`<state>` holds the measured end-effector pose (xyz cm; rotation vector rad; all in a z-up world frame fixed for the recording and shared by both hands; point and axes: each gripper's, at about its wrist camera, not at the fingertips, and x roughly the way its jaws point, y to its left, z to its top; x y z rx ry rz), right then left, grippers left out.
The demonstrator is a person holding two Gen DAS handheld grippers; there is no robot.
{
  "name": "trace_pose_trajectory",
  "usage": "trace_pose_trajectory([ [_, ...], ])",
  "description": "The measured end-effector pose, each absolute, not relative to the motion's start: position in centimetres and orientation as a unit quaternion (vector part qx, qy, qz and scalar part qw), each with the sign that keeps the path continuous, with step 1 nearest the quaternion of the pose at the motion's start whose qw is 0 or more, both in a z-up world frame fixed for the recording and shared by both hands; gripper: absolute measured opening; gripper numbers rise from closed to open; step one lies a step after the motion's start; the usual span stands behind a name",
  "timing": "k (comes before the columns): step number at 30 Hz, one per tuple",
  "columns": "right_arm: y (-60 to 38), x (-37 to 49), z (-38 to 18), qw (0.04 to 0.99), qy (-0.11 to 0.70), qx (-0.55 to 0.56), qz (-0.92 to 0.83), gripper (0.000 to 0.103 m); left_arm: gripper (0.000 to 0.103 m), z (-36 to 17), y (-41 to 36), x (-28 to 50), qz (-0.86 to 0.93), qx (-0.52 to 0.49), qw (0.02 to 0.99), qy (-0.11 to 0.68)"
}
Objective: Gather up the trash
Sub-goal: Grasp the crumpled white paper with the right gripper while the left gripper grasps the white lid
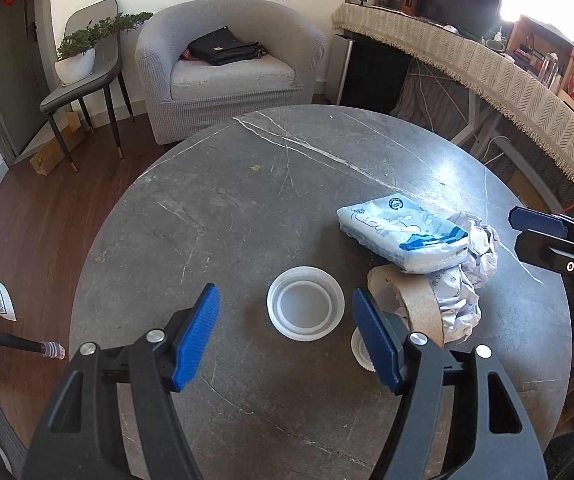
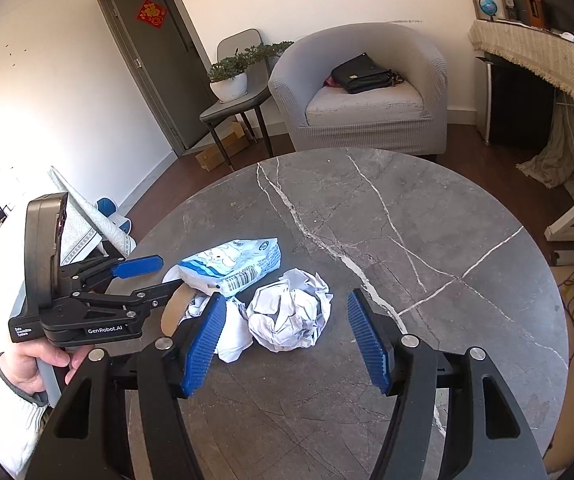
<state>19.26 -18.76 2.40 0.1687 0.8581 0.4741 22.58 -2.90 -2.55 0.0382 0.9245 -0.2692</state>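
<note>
Both hand-held grippers, left point(image 1: 287, 332) and right point(image 2: 287, 340), gape over crumpled paper point(image 2: 289, 320) on veined marble table point(image 2: 407, 216).

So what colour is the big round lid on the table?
White. The lid shows best in the left wrist view, between the open left gripper fingers.

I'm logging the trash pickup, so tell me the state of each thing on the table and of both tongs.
Left tongs: open, empty, lined up on the big lid.
Right tongs: open, empty, lined up on the paper ball.
Big lid: hollow side up, on the table.
Small lid: partly hidden by a left finger.
Tissue pack: flat, resting on the tape roll and paper.
Tape roll: lying tilted, under the pack.
Paper ball: crumpled, untouched.
</note>
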Motion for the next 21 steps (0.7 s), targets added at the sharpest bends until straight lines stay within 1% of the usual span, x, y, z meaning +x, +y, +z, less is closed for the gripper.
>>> trace_pose_trajectory([
  [3,-18.6,19.5,2.2,0.877,0.416,0.083,0.226,0.064,0.066,-2.9,-3.0,22.9,-0.129,0.023,0.884,0.449],
  [6,-18.3,19.7,1.8,0.875,0.421,0.084,0.224,0.064,0.058,-3.0,-3.2,23.1,-0.133,0.026,0.883,0.449],
  [8,-18.1,19.8,1.6,0.874,0.426,0.082,0.221,0.064,0.047,-3.0,-3.3,23.3,-0.137,0.027,0.883,0.448],
  [10,-17.9,20.0,1.3,0.871,0.43,0.082,0.222,0.064,0.042,-2.9,-3.2,23.4,-0.142,0.024,0.884,0.446],
  [21,-16.5,20.6,0.4,0.872,0.446,0.063,0.192,0.064,0.042,-2.5,-2.0,22.1,-0.148,0.011,0.885,0.441],
])
